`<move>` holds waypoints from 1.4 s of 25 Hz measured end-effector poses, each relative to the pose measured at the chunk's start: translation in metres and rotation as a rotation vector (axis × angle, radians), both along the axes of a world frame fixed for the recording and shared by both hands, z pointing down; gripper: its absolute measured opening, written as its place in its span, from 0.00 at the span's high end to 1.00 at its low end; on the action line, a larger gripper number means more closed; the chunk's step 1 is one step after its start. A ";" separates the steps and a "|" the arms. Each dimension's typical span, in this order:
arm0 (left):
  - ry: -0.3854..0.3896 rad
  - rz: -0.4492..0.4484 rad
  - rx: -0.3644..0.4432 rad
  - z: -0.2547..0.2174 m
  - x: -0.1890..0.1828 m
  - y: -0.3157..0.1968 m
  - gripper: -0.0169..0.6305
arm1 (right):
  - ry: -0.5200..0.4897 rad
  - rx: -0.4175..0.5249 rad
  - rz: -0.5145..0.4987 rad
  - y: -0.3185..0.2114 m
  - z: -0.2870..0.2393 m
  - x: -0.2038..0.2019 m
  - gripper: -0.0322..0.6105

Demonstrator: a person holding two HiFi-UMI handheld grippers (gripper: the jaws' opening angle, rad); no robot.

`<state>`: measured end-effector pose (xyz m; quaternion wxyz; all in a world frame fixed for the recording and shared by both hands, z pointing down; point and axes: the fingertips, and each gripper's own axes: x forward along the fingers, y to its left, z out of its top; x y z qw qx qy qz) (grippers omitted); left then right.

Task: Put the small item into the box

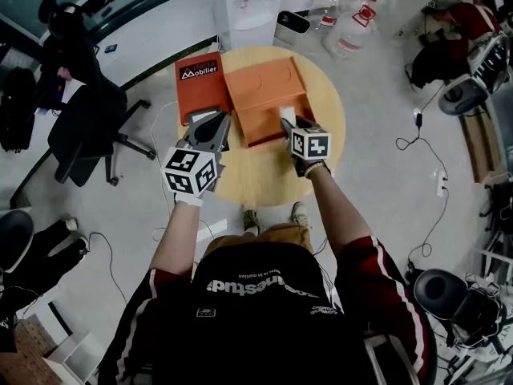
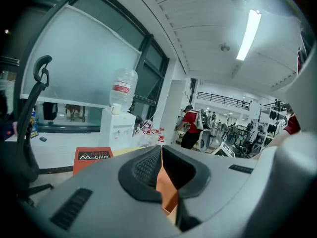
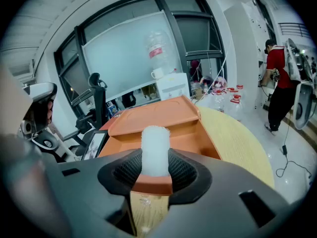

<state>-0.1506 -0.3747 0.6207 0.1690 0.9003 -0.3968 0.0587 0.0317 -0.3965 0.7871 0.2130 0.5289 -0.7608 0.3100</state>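
An open orange box (image 1: 255,96) lies on the round wooden table (image 1: 264,175), its lid folded back on the far side. My right gripper (image 1: 286,123) is at the box's near right corner, shut on a small white foam-like cylinder (image 1: 287,111). In the right gripper view the white item (image 3: 155,148) stands upright between the pads, with the box (image 3: 163,117) just beyond it and the gripper (image 3: 155,163) above the box's near wall. My left gripper (image 1: 219,123) is shut and empty at the box's left edge. Orange shows through the thin slit of the left gripper (image 2: 161,155).
A flat orange panel printed "Mobilier" (image 1: 197,77) lies left of the box. A water dispenser (image 1: 244,6) and several bottles (image 1: 353,6) stand beyond the table. An office chair (image 1: 84,127) is to the left, and cables (image 1: 417,135) trail on the floor at right.
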 end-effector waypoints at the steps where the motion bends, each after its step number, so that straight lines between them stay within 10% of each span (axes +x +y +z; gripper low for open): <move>1: 0.001 0.002 0.000 0.000 0.000 0.000 0.94 | -0.001 0.005 -0.004 -0.001 -0.001 -0.001 0.66; 35: 0.002 0.031 0.039 -0.032 0.013 0.007 0.94 | -0.001 0.021 0.055 0.014 -0.032 0.020 0.58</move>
